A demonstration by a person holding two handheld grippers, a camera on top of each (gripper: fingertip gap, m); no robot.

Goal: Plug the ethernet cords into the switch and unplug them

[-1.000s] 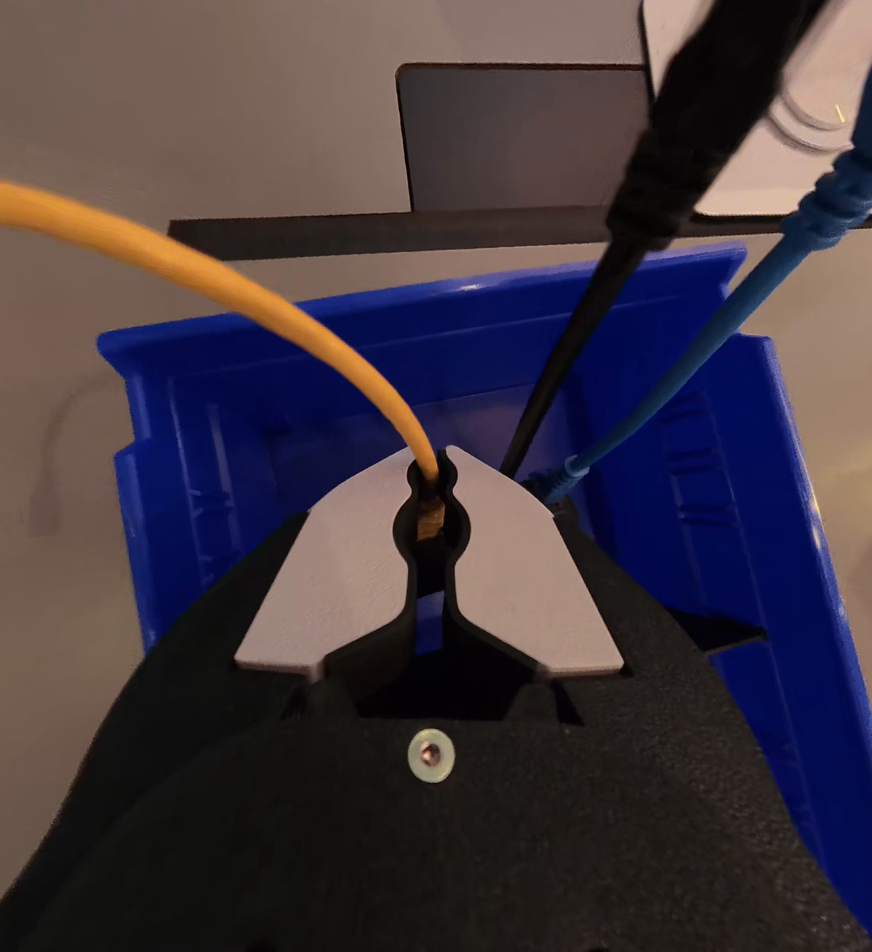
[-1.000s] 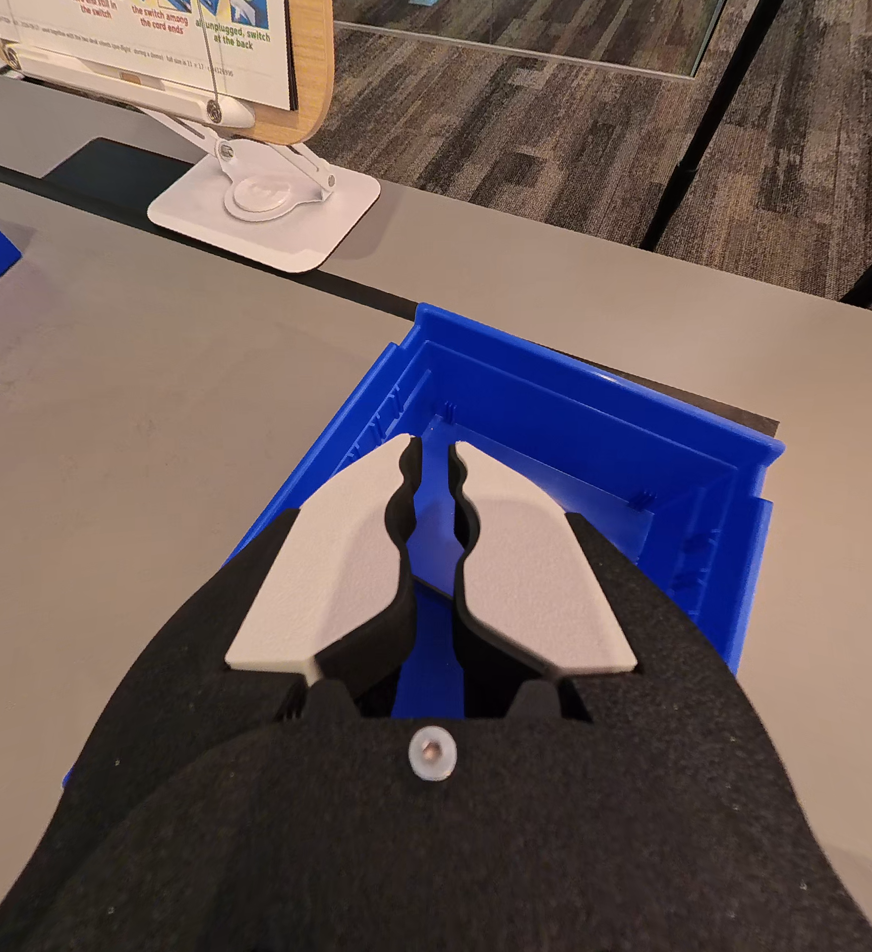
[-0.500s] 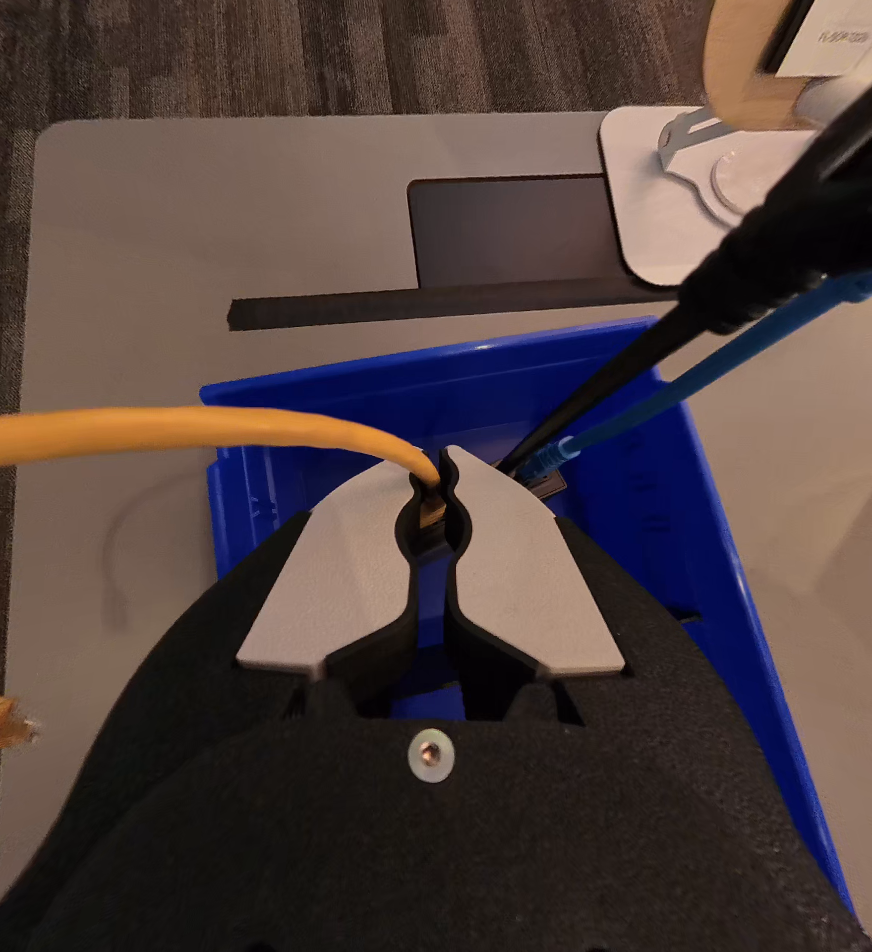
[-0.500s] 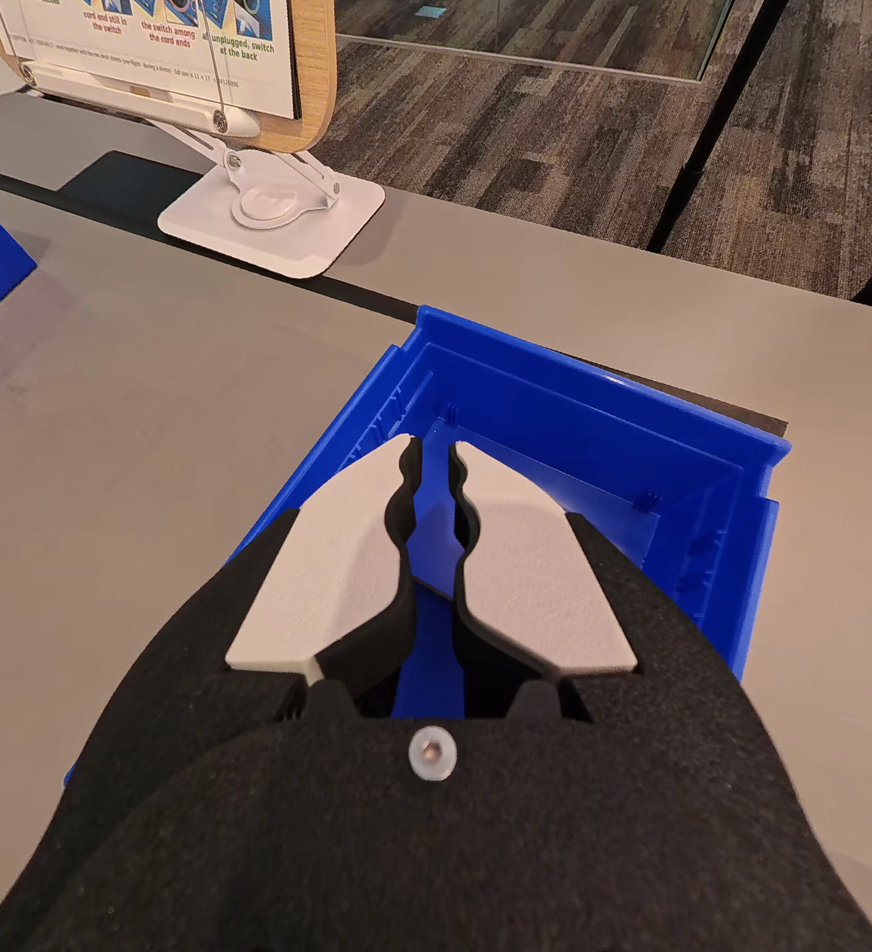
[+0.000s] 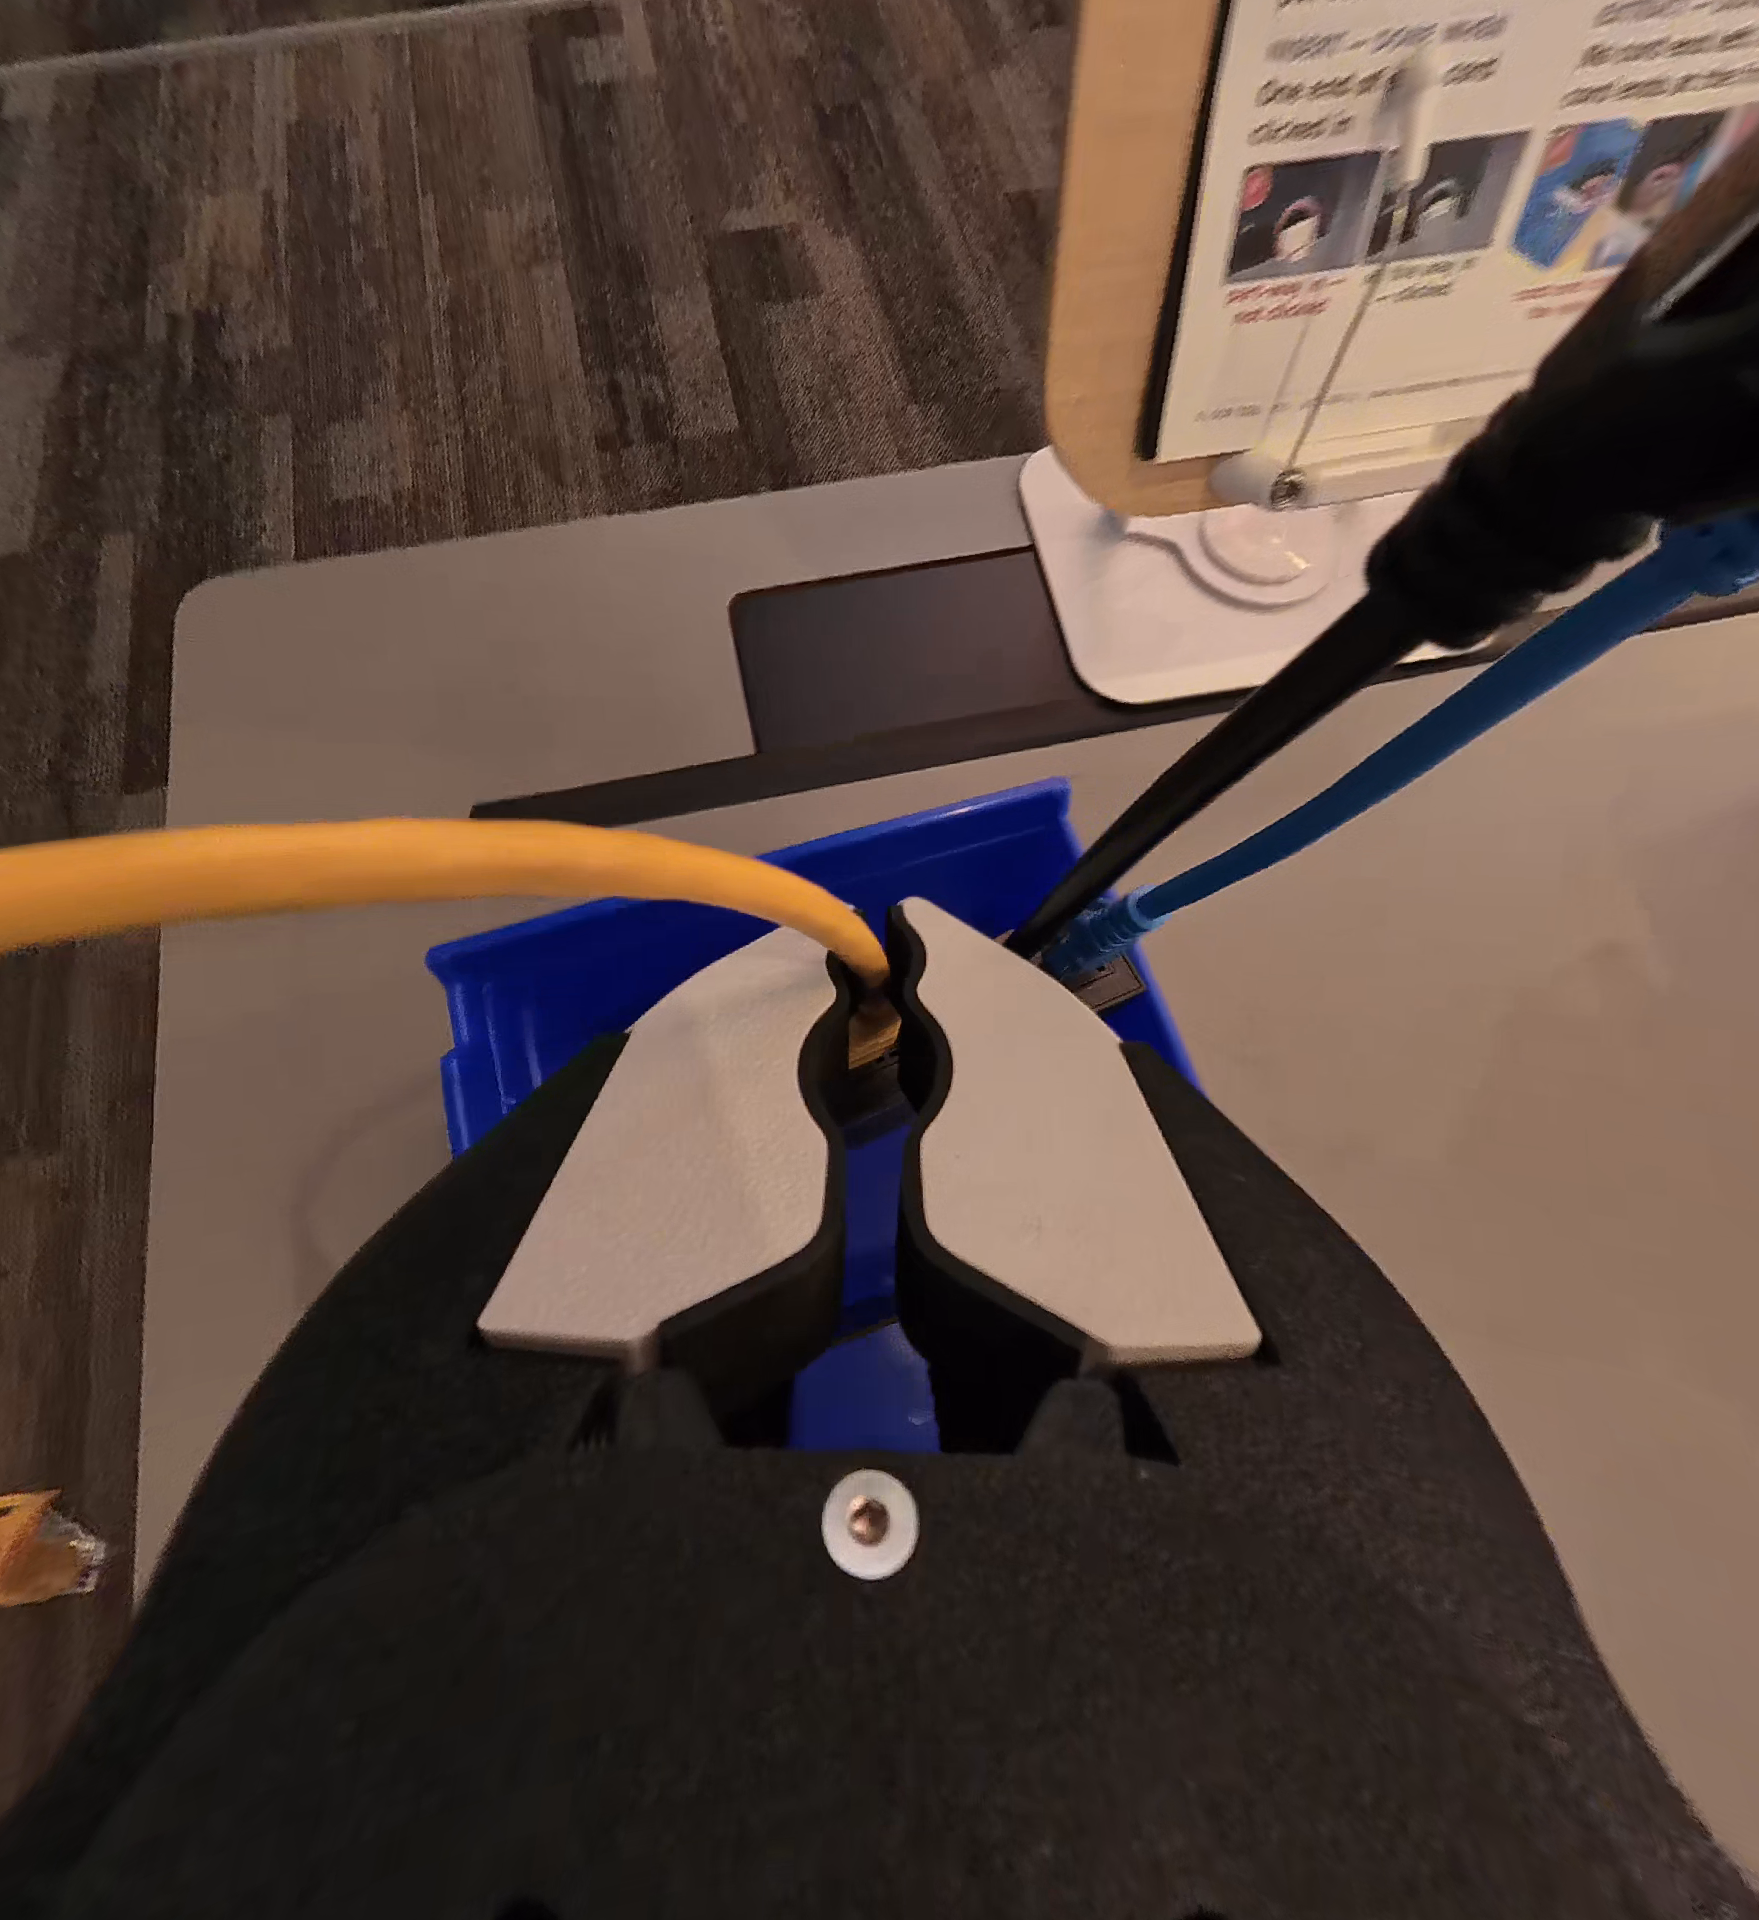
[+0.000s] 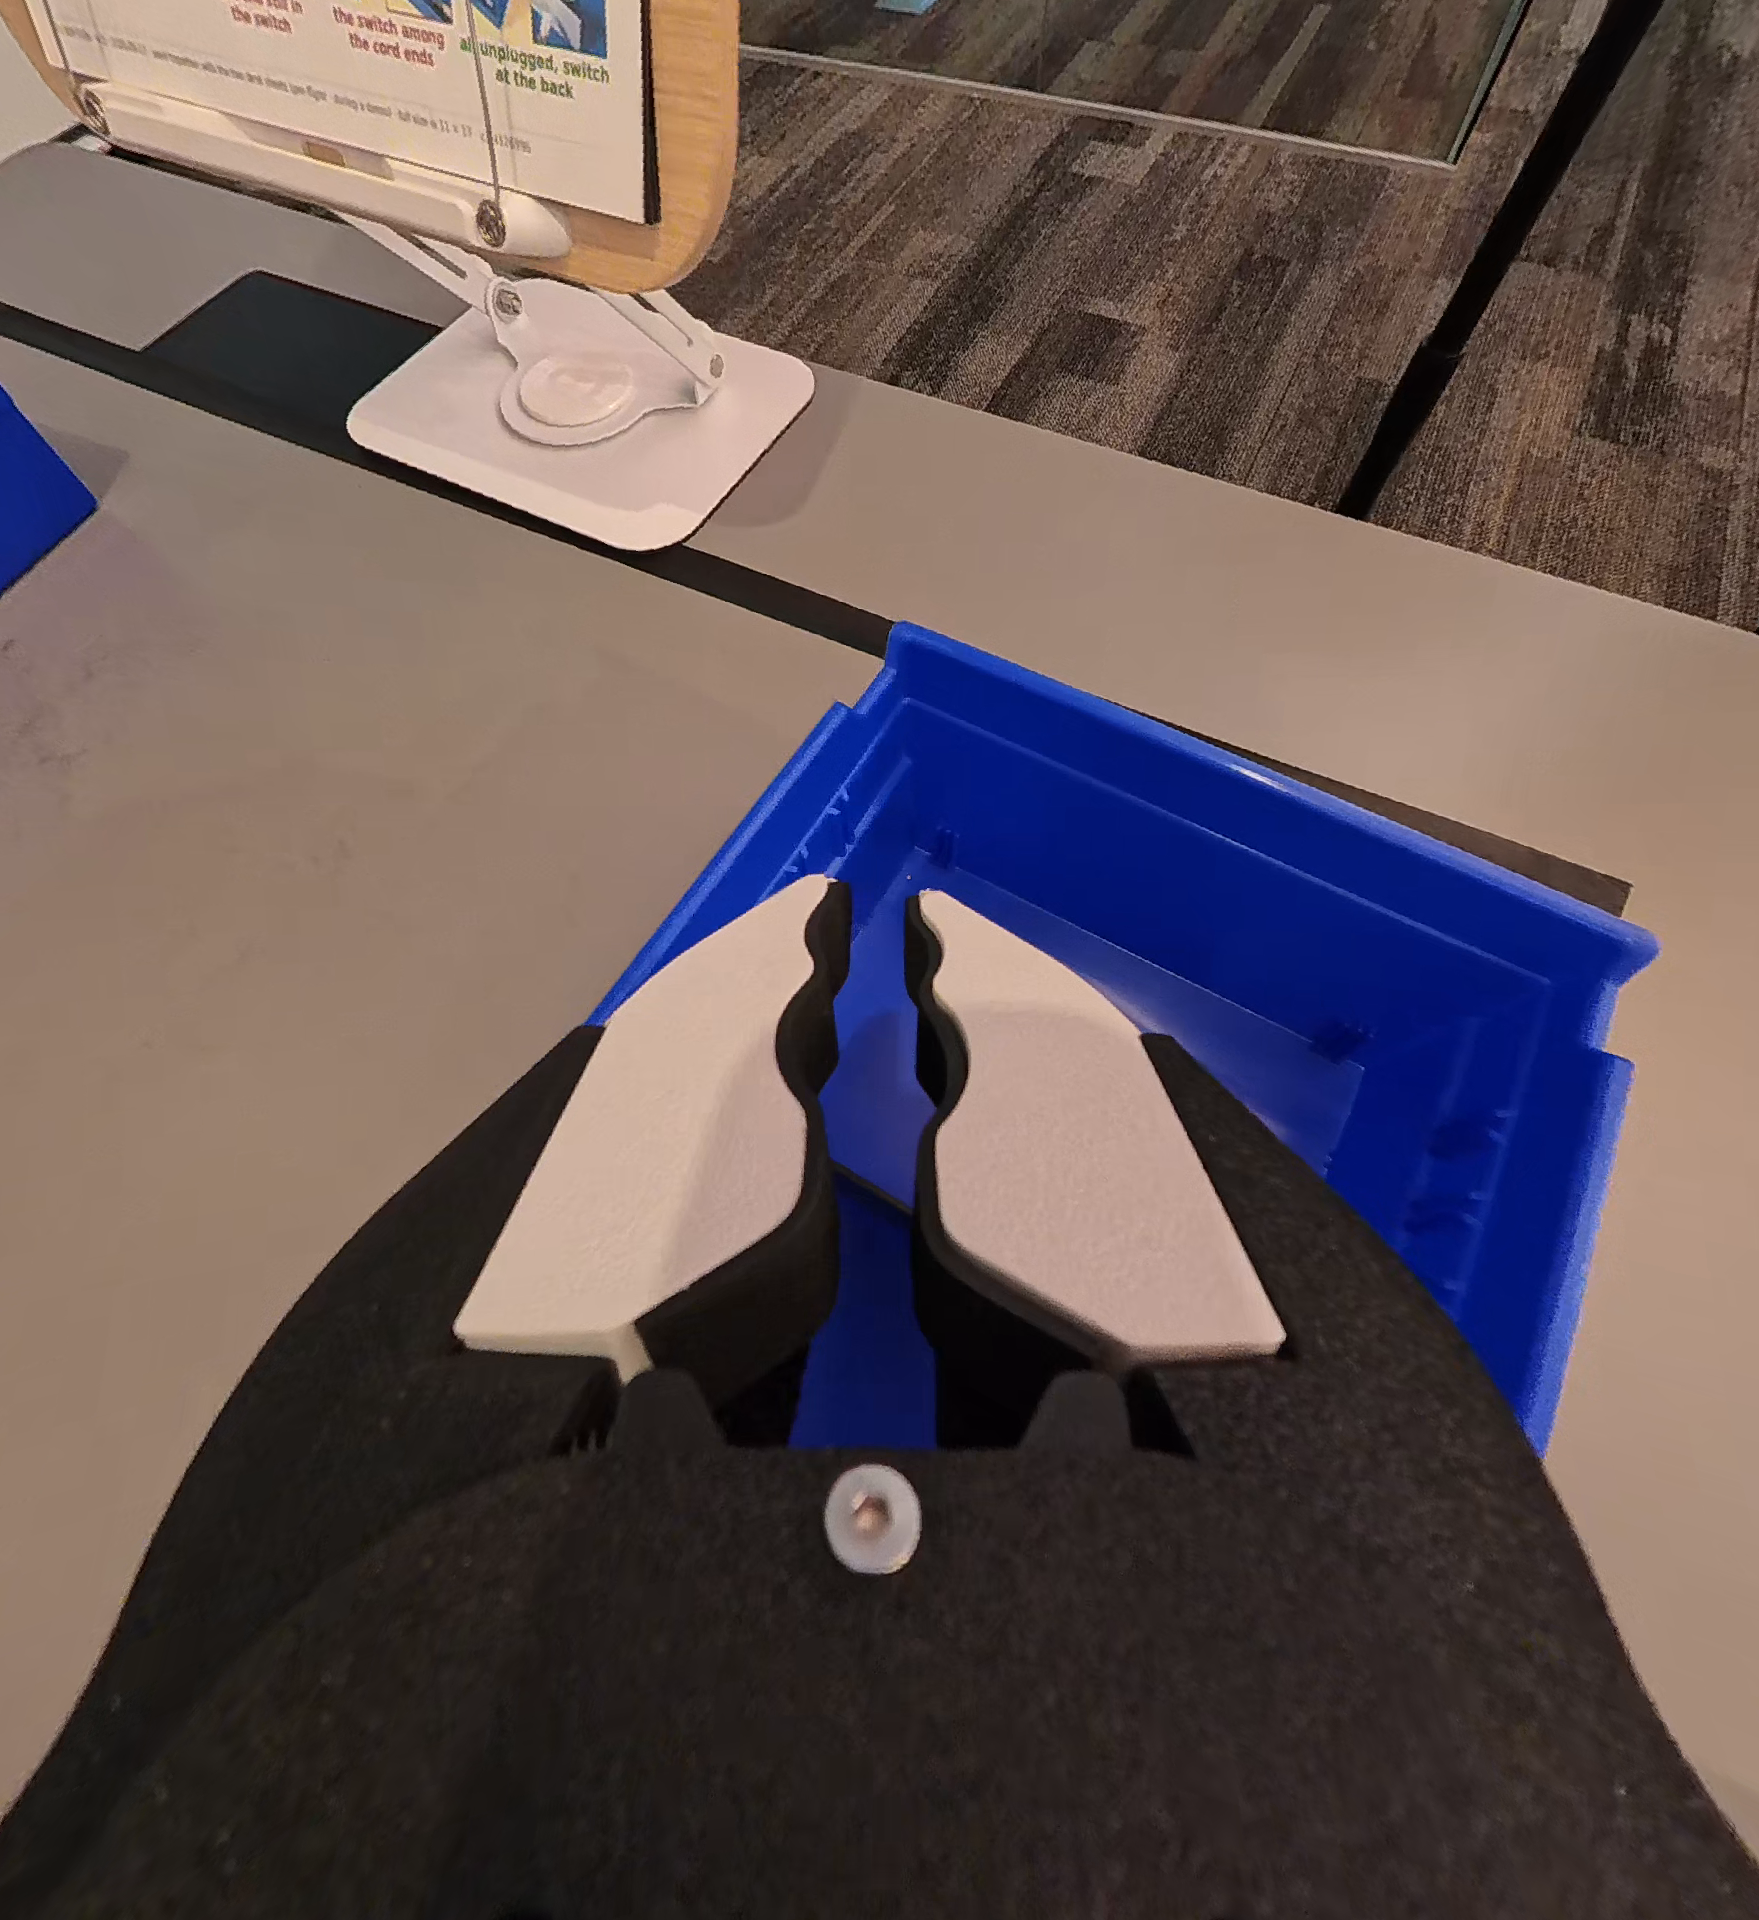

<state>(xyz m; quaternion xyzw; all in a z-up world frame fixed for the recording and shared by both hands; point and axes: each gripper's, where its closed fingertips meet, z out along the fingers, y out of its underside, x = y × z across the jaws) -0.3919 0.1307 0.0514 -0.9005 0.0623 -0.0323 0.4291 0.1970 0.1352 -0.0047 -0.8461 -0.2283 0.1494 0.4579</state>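
Jaws of left gripper (image 5: 890,940) pinch yellow cord (image 5: 387,868) — right gripper (image 6: 875,904) slightly parted, empty.

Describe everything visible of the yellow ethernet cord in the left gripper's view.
The yellow ethernet cord is a smooth, round-jacketed cable. It enters from the picture's left edge, arcs over the floor and table edge, then bends down into the left gripper, whose fingers are closed on it just above its plug. The plug looks amber and sits low between the fingers above the blue bin; what it enters is hidden. A loose yellow plug end shows at lower left.
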